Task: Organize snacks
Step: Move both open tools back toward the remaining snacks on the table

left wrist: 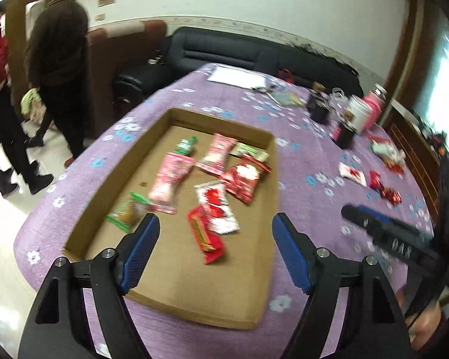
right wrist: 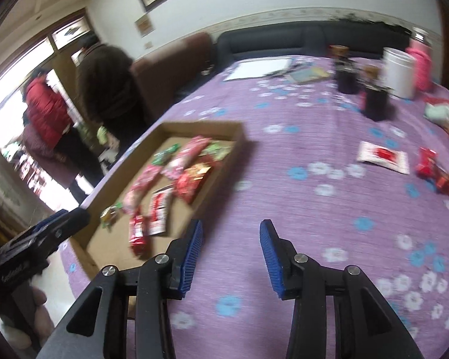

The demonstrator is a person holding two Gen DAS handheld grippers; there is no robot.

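Note:
A shallow cardboard tray (left wrist: 272,161) (right wrist: 239,137) lies on the purple flowered cloth and holds several snack packets, pink, red, green and white. A red packet (left wrist: 208,237) lies nearest the tray's front. My left gripper (left wrist: 215,221) hangs open above the tray's near half, with nothing between its blue pads. My right gripper (right wrist: 231,229) is open over bare cloth, just right of the tray, and holds nothing. Loose on the cloth to the right lie a white-and-red packet (right wrist: 383,157) (left wrist: 352,174) and small red sweets (right wrist: 440,176) (left wrist: 386,190).
Dark jars (right wrist: 374,101), a white canister (right wrist: 399,71) and a pink bottle (right wrist: 420,62) stand at the table's far right. White paper (left wrist: 238,76) lies at the far edge before a dark sofa (left wrist: 224,48). Two people (left wrist: 57,59) stand to the left on the floor.

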